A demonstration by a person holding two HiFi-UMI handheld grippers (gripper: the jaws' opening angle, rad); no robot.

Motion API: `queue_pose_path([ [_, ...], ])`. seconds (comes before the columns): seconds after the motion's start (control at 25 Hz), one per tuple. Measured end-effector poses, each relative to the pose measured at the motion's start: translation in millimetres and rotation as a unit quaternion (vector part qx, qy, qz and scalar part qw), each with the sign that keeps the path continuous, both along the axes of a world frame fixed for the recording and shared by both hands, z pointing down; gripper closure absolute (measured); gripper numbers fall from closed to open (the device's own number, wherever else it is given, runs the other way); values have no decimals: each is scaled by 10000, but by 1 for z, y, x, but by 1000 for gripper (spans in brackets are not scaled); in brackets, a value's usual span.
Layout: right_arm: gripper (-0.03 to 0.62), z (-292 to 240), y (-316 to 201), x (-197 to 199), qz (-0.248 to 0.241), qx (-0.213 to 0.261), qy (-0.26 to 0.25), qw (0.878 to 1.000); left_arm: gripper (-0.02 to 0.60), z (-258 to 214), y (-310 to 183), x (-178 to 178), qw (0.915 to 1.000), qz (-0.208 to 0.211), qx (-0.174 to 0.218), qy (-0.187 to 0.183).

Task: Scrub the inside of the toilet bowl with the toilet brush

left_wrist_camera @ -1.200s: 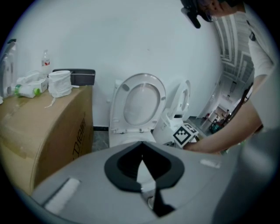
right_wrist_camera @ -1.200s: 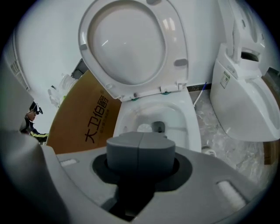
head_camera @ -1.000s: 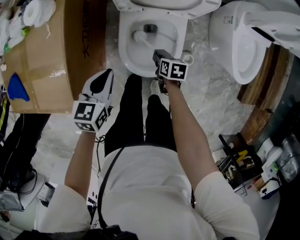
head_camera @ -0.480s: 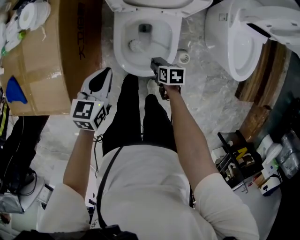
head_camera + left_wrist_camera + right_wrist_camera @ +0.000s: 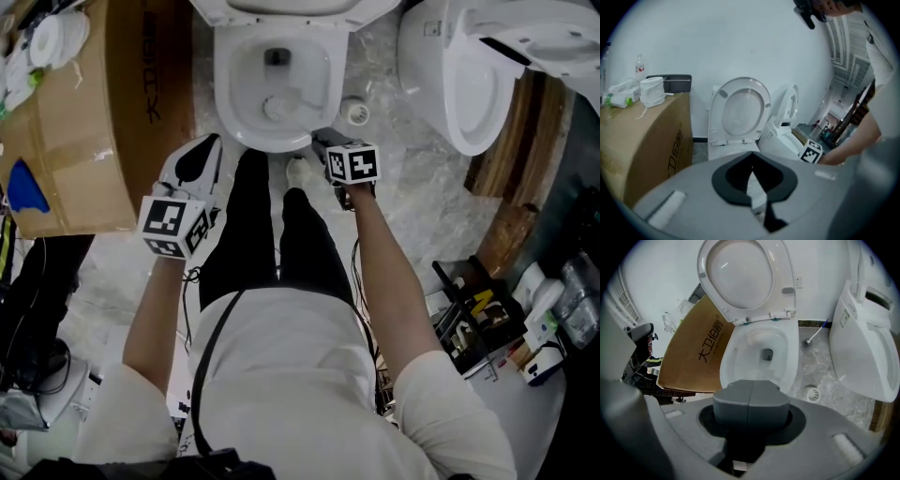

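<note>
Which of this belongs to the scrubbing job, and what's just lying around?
Job: toilet bowl; toilet brush inside it; right gripper, jaws shut on the brush.
Lying about: cardboard box; second toilet; toolbox.

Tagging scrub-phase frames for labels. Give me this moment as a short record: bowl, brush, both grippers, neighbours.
toilet bowl: seat and lid raised, directly ahead of the person
toilet brush: head down inside the bowl, toward its front
right gripper: at the bowl's front rim, tongs shut, apparently on the brush handle; grip itself hidden under the tongs
left gripper: left of the bowl, over the floor, tongs together, holding nothing
cardboard box: left of the toilet
second toilet: to the right, lid up
</note>
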State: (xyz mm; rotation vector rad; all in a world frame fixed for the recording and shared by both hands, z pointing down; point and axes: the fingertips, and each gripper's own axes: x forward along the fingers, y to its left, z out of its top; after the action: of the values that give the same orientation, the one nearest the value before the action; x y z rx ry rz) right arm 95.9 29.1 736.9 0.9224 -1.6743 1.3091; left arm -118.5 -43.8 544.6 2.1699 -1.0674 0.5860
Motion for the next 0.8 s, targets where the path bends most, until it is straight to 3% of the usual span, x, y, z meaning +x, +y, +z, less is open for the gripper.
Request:
queue_pose_path([
  [0.24,448,-2,-9,41,-96,19,251,9996,594,0,1,8,10000,44,-2,18],
  [0.8,448,-17,-71,78,-479,376,709,9956,594,2,-6,-3,10000,-27,-30,-7],
])
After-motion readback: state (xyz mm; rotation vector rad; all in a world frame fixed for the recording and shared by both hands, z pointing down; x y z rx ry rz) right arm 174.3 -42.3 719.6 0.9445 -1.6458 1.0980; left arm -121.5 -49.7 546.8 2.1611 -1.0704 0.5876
